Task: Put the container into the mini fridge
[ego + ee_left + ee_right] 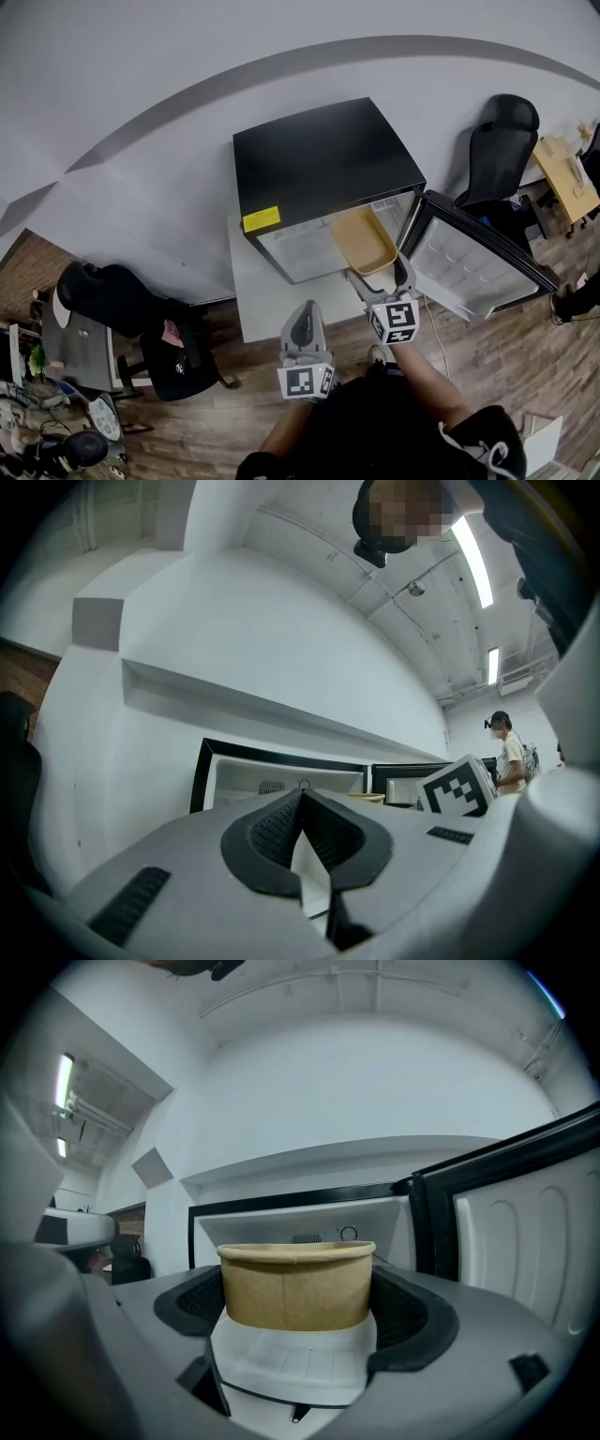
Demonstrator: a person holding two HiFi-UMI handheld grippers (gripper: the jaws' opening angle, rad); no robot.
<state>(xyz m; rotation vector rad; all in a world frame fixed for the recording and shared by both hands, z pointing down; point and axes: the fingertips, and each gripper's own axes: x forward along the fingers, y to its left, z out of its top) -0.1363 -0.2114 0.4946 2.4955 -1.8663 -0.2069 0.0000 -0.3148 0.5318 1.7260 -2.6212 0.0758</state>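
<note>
Brown paperboard made up the container [363,241], an open-topped tub that the right claw [375,274] grasped by its sides. In the right gripper view the two dark pads pressed against the tub's [296,1283] walls, with the white inside of the mini fridge [300,1218] right behind it. From the head view the container hung at the right side of the black mini fridge's [323,159] open mouth, above its front edge; whether it had passed inside could not be told. The fridge door [469,267] stood swung wide to the right, its white liner facing up. The left claw [306,323] hung back, close to the person's body and apart from the fridge. In the left gripper view its jaws were clenched tip to tip on nothing [302,832].
</note>
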